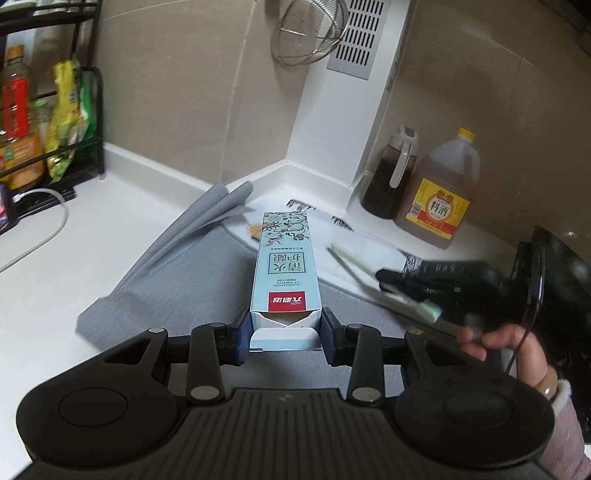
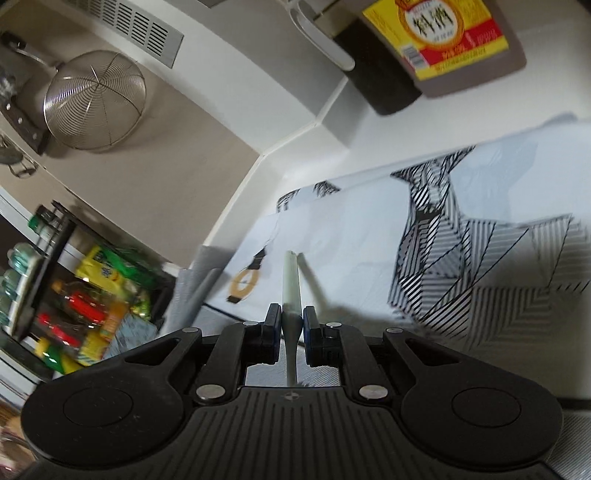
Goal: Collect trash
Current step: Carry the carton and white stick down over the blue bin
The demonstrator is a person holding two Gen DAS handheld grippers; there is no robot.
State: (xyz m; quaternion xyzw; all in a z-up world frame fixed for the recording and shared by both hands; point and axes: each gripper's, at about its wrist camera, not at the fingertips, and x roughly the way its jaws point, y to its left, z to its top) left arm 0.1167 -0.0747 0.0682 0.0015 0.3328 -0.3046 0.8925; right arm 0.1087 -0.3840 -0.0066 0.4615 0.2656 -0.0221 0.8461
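Toothpaste box [image 1: 282, 273], pale blue and long, sits clamped between the blue pads of the left gripper [image 1: 284, 332], which holds it by its opened flap end. Its long axis runs straight away from the camera, the closed end pointing toward the white corner post [image 1: 332, 122] at the back of the counter, and it hangs above the grey mat [image 1: 177, 266] that lies in front of that post.

Right of the box, the right gripper [image 2: 291, 325] has its jaws drawn narrow on a pale green toothbrush [image 2: 290, 291]. In the right wrist view the handle points forward, away from the camera and toward the patterned white bag [image 2: 369, 240] spread near the foot of the post. In the left wrist view the brush lies on a diagonal, bristle head [image 1: 430, 308] low and to the right near the person's hand [image 1: 506, 341], handle tip up and left toward the post.

Beside the post on its right stand a dark sauce jug [image 1: 391, 177] and a yellow-capped cooking wine bottle [image 1: 439, 195], touching or nearly so. A wire strainer [image 1: 310, 33] hangs on the wall left of the post. Well to the left, a black rack [image 1: 44, 122] holds bottles and packets.
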